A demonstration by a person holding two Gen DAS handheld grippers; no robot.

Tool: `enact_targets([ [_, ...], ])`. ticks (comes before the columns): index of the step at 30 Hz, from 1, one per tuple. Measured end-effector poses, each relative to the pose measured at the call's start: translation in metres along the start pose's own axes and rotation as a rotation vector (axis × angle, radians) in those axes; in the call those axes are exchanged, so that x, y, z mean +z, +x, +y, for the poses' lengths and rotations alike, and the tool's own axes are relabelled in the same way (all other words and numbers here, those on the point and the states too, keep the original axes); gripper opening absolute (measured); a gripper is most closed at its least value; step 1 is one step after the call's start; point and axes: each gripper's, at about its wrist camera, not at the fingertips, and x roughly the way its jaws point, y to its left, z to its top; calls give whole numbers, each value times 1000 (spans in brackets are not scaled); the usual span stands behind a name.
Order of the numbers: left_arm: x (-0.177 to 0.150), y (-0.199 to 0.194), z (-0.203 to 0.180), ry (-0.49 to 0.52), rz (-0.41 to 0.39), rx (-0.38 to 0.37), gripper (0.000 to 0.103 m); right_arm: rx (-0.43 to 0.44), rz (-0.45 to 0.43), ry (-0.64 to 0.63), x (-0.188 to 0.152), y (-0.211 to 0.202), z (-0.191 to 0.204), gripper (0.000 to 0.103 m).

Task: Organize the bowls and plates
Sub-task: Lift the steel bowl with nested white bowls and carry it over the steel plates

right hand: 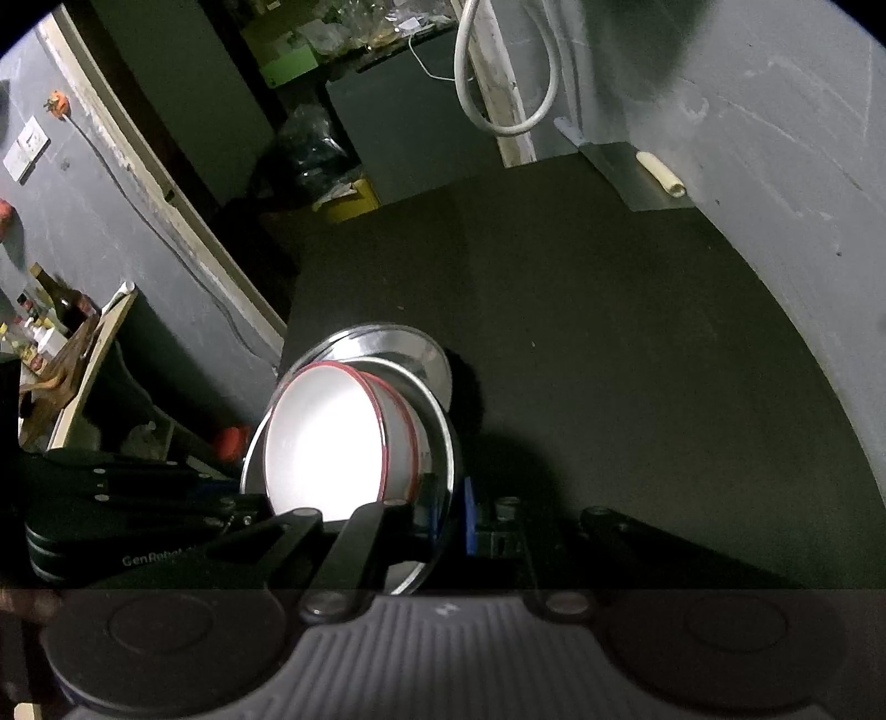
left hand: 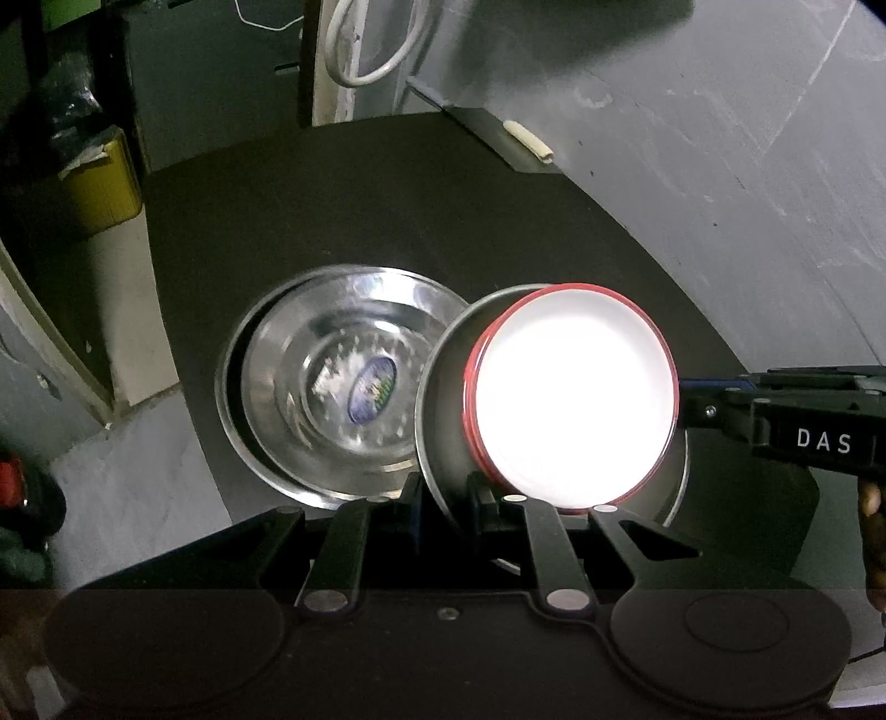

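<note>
A steel plate (left hand: pixel 448 399) carries stacked white bowls with red rims (left hand: pixel 576 404) and hangs tilted above the black table (left hand: pixel 387 221). My left gripper (left hand: pixel 446 490) is shut on its near rim. My right gripper (left hand: pixel 686 399) comes in from the right and is shut on the opposite rim. In the right wrist view the same plate (right hand: pixel 437 421) with the bowls (right hand: pixel 326 437) sits between the jaws of my right gripper (right hand: pixel 443 518), and the left gripper (right hand: pixel 243 507) grips it from the left. A stack of steel plates (left hand: pixel 332 387) (right hand: pixel 404 343) lies on the table beside it.
A grey wall (left hand: pixel 720 166) curves along the table's right side. At the far corner a cream roll (left hand: pixel 529 141) lies on a metal sheet. A yellow box (left hand: pixel 102 177) and a white cable (left hand: pixel 365 44) are beyond the table's far-left edge.
</note>
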Motion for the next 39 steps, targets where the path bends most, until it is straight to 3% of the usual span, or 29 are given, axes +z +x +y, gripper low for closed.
enact_targets([
  [16,29,19,33,-3,-10,22,16,0,12,-13,31,42,14,10],
  [39,31,43,62,-36,22,46,15,-2,79,-35,41,82,24,10],
])
